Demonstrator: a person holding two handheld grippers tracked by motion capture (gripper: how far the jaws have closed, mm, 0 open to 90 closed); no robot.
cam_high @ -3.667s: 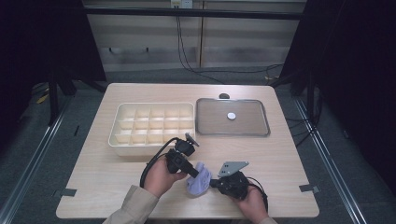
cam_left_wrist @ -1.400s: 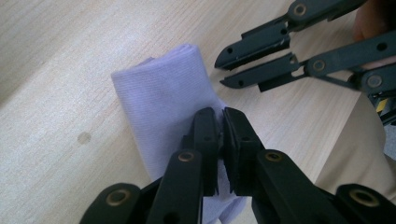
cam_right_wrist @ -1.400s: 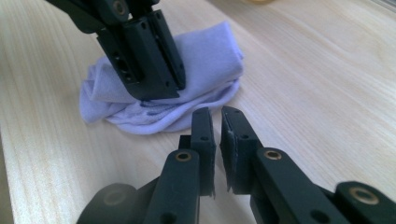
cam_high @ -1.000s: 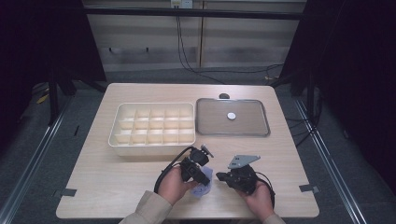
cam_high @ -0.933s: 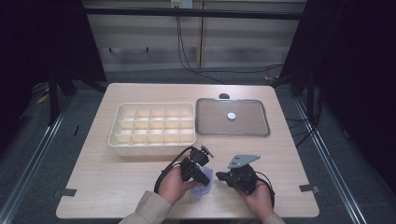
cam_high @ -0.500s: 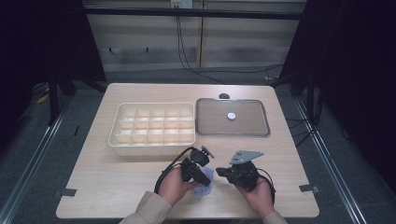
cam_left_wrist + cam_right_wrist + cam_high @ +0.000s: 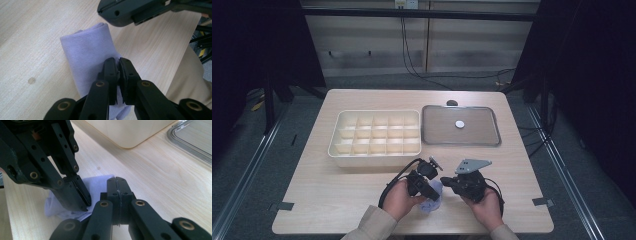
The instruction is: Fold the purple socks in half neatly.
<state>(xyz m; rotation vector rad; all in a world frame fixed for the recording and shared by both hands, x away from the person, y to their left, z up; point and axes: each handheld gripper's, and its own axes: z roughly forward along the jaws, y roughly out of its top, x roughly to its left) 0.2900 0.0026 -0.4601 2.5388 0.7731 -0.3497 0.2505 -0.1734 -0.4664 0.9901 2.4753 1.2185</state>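
Note:
A folded lilac cloth (image 7: 434, 199) lies on the wooden table near its front edge, between the two hands. My left gripper (image 7: 432, 190) reaches down onto it. In the left gripper view the jaws pinch the near part of the cloth (image 7: 86, 53), and my left gripper (image 7: 117, 61) is shut on it. My right gripper (image 7: 446, 181) sits just right of the cloth with its jaws pressed together. In the right gripper view, my right gripper (image 7: 116, 180) has its tip at the edge of the cloth (image 7: 98, 183), with nothing seen between the jaws.
A cream compartment box (image 7: 377, 159) stands behind the hands. Right of it is a grey metal tray (image 7: 437, 122) holding a small white disc (image 7: 459, 124). A small dark object (image 7: 452, 103) lies behind the tray.
Since the oldest frame the left gripper has come right and nearer the front edge with the cloth. In the last second the right gripper edged left toward the cloth.

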